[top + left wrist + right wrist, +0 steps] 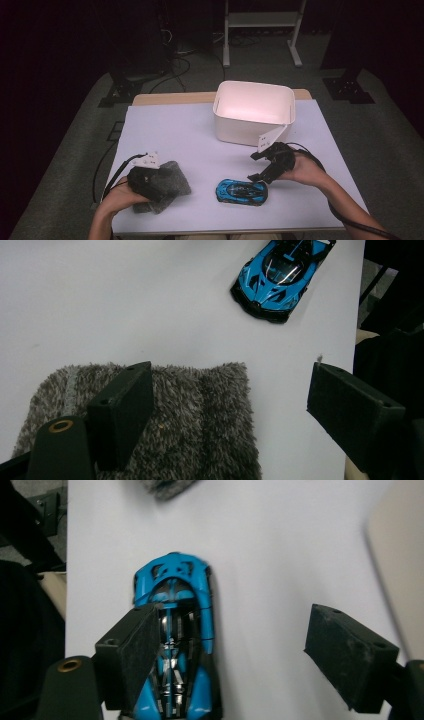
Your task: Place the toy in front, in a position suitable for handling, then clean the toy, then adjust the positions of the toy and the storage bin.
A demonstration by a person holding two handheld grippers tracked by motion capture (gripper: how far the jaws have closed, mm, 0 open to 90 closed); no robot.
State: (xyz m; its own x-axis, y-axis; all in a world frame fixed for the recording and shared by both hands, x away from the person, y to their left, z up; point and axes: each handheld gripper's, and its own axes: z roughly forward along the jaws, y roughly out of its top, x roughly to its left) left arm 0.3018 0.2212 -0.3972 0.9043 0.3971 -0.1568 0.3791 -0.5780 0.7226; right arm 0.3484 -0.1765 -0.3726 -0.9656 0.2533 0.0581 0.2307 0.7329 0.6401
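Note:
A blue and black toy car [242,191] lies on the white table sheet near the front edge. My right gripper [256,167] hovers just right of it and above, open. In the right gripper view the car [175,580] lies on the sheet below the left jaw, with nothing between the pads of that gripper [235,617]. A grey fuzzy cloth [172,177] lies at the front left. My left gripper [152,187] stands over it, open. In the left gripper view its jaws [230,377] stand wide above the cloth [210,420], and the car [280,275] shows farther off.
A white bin [250,132] stands at the back right of the table sheet [190,130], close behind the right gripper; it looks empty. Its blurred wall [400,555] appears at the right in the right gripper view. Cables trail off both grippers toward the table's sides.

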